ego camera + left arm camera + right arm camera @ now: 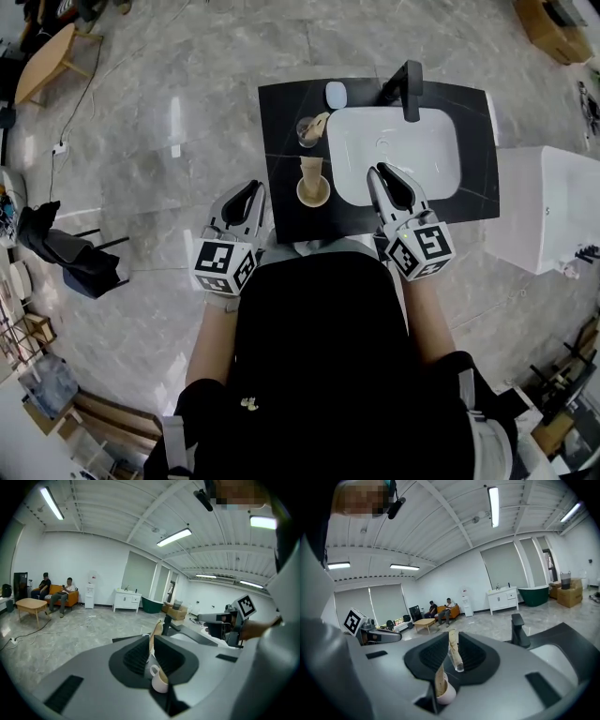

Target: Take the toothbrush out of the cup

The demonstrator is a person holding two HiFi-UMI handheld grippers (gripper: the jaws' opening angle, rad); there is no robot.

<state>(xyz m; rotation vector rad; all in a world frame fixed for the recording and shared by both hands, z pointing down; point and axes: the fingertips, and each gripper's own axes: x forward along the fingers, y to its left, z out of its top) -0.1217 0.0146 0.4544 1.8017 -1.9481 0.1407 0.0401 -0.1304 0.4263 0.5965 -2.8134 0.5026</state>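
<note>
On the black counter [281,103] a white mug [313,193] stands left of the sink, with a tan bamboo piece [310,171] rising from it. Behind it a clear glass [307,132] holds a beige toothbrush [320,121]. My left gripper [254,187] is shut and empty, left of the counter's front corner. My right gripper [378,172] is shut and empty over the sink's front left edge, right of the mug. The left gripper view shows the mug [159,679] past the shut jaws. In the right gripper view the mug [445,693] and the glass [458,661] line up ahead.
A white basin [394,155] with a black faucet [409,89] fills the counter's right half. A pale oval object [336,94] lies at the back edge. A white cabinet [548,211] stands to the right, and a chair draped in dark cloth [66,248] on the floor to the left.
</note>
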